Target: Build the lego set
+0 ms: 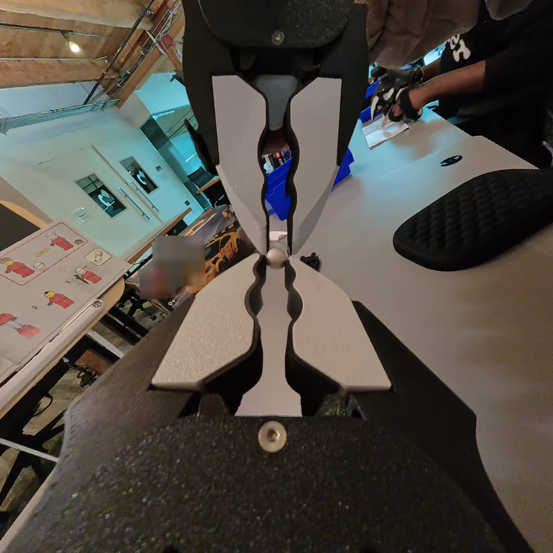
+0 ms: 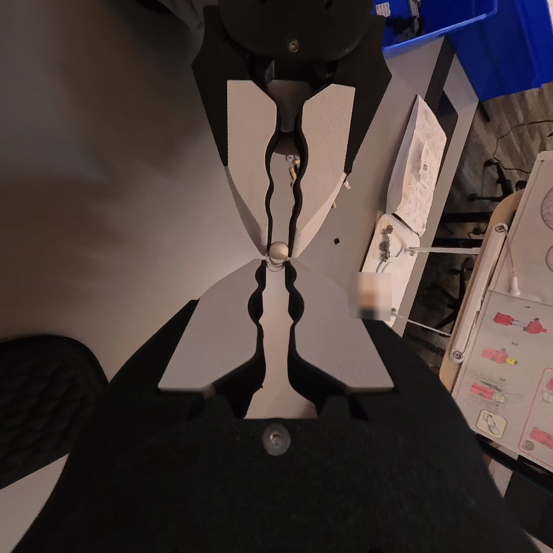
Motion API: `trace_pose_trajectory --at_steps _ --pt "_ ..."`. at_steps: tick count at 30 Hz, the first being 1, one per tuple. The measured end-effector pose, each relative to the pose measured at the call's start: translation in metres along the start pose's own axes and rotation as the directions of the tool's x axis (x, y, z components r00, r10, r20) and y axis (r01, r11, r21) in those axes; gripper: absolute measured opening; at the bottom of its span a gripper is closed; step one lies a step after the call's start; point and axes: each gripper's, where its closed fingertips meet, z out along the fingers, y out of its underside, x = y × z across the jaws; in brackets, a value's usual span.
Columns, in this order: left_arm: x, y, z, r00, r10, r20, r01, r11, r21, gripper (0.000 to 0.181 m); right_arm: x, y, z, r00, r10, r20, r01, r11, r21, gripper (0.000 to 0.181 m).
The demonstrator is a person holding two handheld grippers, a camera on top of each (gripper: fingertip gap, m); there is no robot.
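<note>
- Left claw (image 1: 276,258) and right claw (image 2: 276,258) meet tip to tip at frame centre, pinching one small white helmet piece (image 2: 278,250) above the worktop (image 1: 419,329).
- Step: minifigure helmet assembly, judging by instruction sheet (image 1: 45,278), left.
- Next: steady, aligned pressure.

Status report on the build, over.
Left gripper shut on white round piece. Right gripper shut on clear piece. Pieces touching, tip to tip. Nothing between.
</note>
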Motion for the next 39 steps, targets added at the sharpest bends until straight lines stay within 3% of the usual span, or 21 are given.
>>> trace_pose_trajectory --at_steps 19,39 --pt "-0.010 -0.011 -0.005 0.997 -0.075 0.013 0.074 0.995 0.059 0.012 0.013 -0.007 -0.013 0.987 0.050 -0.152 -0.036 0.995 0.093 0.011" --pt "-0.006 -0.016 -0.006 0.998 -0.059 -0.008 0.059 0.997 0.054 0.012 0.007 -0.011 -0.013 0.998 0.062 -0.024 -0.060 0.996 0.068 0.013"
